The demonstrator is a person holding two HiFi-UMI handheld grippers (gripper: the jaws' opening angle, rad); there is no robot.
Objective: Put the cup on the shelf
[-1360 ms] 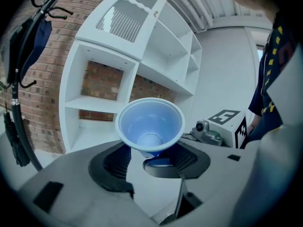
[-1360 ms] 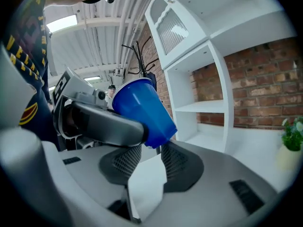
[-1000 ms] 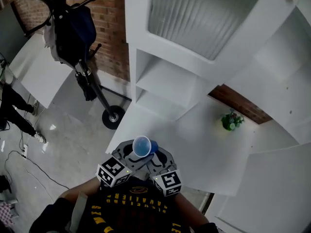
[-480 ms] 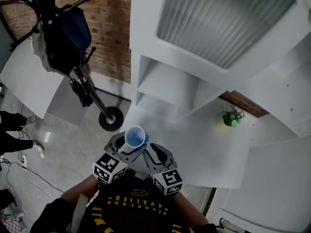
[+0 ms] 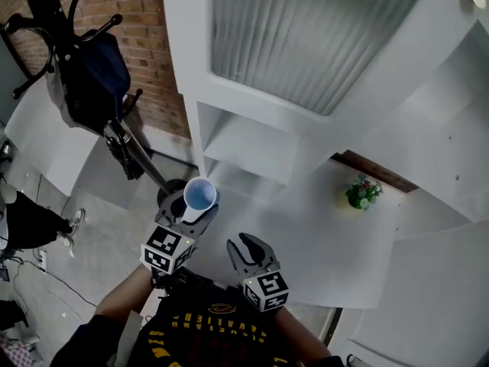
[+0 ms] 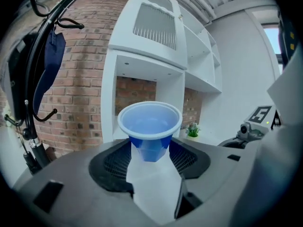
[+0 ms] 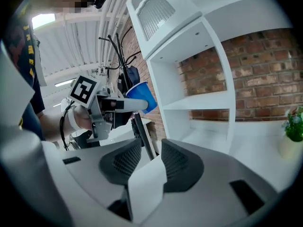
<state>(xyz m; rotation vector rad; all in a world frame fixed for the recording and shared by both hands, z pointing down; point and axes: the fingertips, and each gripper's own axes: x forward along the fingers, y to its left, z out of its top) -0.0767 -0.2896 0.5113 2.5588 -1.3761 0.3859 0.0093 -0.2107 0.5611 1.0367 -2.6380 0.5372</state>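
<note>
A blue plastic cup [image 5: 200, 195] stands upright between the jaws of my left gripper [image 5: 186, 209], which is shut on its lower part. In the left gripper view the cup [image 6: 150, 126] faces the open lower compartment of the white shelf unit [image 6: 142, 65], still short of it. My right gripper [image 5: 248, 246] hangs lower and to the right, over the white counter [image 5: 321, 243], jaws a little apart and empty. From the right gripper view [image 7: 151, 148] the cup [image 7: 142, 96] shows at the left, held in front of the shelf unit [image 7: 199, 79].
A small potted plant [image 5: 362, 191] stands on the counter to the right of the shelf compartments [image 5: 252, 147]. A coat stand with a dark bag [image 5: 92, 75] rises at the left by the brick wall. A person's legs [image 5: 30, 222] show on the floor at far left.
My left gripper has carried the cup up and to the left, away from the right gripper and closer to the shelf. The right gripper has stayed near the same place.
</note>
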